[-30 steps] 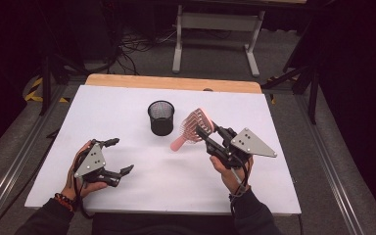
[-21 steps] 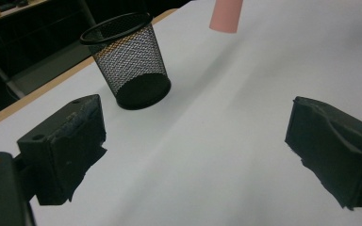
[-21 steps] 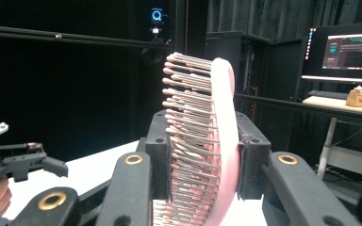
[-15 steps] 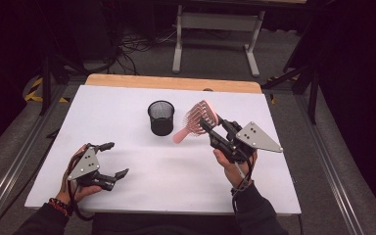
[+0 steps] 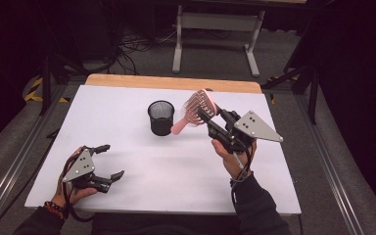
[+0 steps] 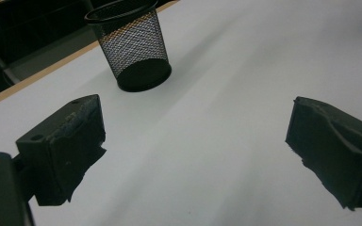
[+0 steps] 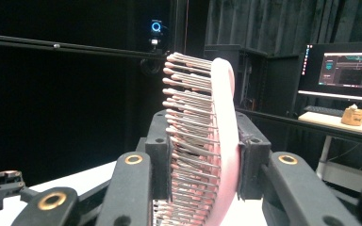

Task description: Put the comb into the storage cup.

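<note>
Pinched between the jaws of the right gripper (image 5: 206,116), a pink hairbrush (image 5: 196,108) is held above the white table (image 5: 127,112), its handle slanting down toward the black mesh cup (image 5: 160,117) without touching it. From the right gripper view the bristles (image 7: 188,141) are seen pressed against one pad and the brush's pink back against the other, a detail lost from the high view. The left gripper (image 5: 108,160) is shown low over the table's near left part with jaws spread and nothing between them; its own view looks across bare table to the cup (image 6: 132,44). Compared with a second ago, the brush is carried higher and more upright, and the left gripper has been drawn slightly nearer the person.
</note>
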